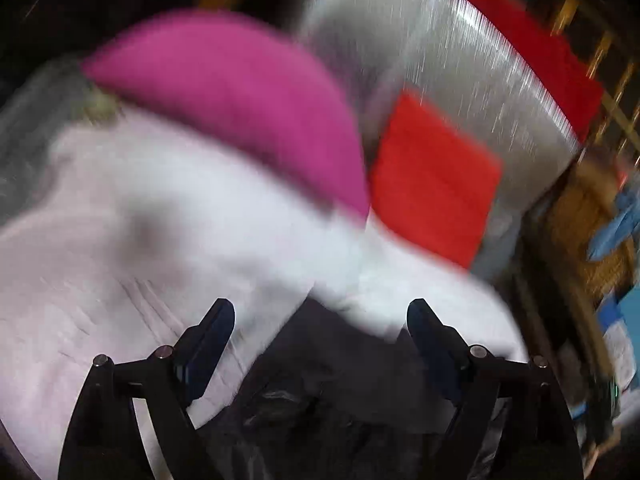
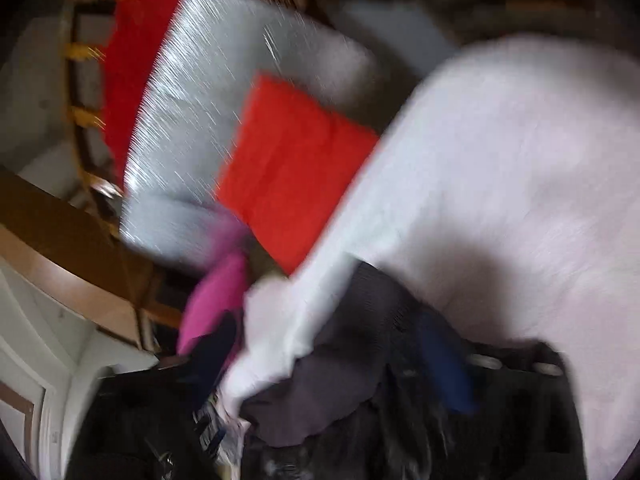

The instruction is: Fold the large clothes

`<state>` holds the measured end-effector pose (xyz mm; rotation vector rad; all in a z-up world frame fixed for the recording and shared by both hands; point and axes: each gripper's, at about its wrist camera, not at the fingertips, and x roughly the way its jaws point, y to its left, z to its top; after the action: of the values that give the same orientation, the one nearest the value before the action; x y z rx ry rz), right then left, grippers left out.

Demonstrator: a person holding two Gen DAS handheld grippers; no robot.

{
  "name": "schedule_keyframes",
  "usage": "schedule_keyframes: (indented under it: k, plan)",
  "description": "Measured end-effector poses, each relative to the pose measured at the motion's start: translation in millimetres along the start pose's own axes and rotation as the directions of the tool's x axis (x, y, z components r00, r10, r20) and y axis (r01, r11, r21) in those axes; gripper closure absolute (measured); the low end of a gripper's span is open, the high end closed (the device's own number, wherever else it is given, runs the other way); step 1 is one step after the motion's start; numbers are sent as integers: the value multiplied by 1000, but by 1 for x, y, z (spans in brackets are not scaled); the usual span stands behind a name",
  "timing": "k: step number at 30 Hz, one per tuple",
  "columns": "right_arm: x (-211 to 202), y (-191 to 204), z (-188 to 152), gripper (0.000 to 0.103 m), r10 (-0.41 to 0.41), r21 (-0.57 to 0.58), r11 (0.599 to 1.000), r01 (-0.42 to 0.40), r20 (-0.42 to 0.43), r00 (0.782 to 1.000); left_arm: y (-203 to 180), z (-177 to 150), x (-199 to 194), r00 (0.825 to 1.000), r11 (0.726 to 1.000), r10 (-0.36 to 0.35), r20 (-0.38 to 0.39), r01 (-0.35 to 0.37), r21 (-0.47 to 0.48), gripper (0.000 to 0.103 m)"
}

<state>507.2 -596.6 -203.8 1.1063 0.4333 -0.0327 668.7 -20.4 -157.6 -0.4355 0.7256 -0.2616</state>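
The view is blurred. The left tongs (image 1: 320,328) stand wide apart and hold nothing, above a dark cloth (image 1: 320,400). A white garment (image 1: 160,220) spreads in front, with a pink cloth (image 1: 240,100) and a folded red cloth (image 1: 432,184) behind it.

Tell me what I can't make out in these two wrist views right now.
- Right gripper: right wrist view, motion blur and white cloth hide whether it grips.
- White cloth's outline: both views, blurred, cut by frame edges.
- Dark garment: left wrist view, its type is unreadable behind the open left gripper.
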Motion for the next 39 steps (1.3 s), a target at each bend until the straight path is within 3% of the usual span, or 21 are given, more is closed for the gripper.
schedule_keyframes:
  k: [4, 8, 12, 16, 20, 23, 27, 31, 35, 39]
  plan:
    - [-62, 16, -18, 7, 52, -66, 996, -52, -7, 999, -3, -16, -62, 998, 998, -64, -6, 64, -27, 15]
    - [-126, 18, -51, 7, 30, -95, 995, -29, 8, 1000, -1, -69, -118, 1000, 1000, 12, -27, -12, 12, 15]
    - [-159, -1, -70, 7, -18, -54, 998, 18, 5, 1000, 27, -123, -152, 996, 995, 68, -51, -71, -65, 15]
    - [-168, -29, -82, 7, -57, 13, 998, 57, -5, 998, 65, -147, -143, 985, 964, 138, -105, -158, -215, 15]
    - [-159, -51, -89, 7, -106, 23, 994, 107, -37, 994, 83, -151, -123, 973, 951, 163, -162, -198, -236, 15]
    - [-140, -64, -86, 7, -128, 32, 991, 131, -77, 989, 88, -154, -106, 962, 946, 140, -233, -199, -254, 15]
    - [-125, -68, -83, 7, -136, 40, 989, 140, -87, 987, 75, -151, -89, 957, 965, 134, -259, -185, -185, 15]
    - [-106, -64, -84, 7, -236, -46, 972, 232, -115, 965, 70, -153, -67, 934, 972, 131, -333, -187, -143, 15]
    - [-94, -60, -92, 7, -306, -100, 951, 294, -137, 942, 72, -152, -66, 937, 972, 112, -330, -171, -158, 15]
    - [-101, -42, -94, 7, -322, -178, 937, 301, -100, 942, 68, -154, -67, 934, 976, 139, -328, -185, -113, 15]
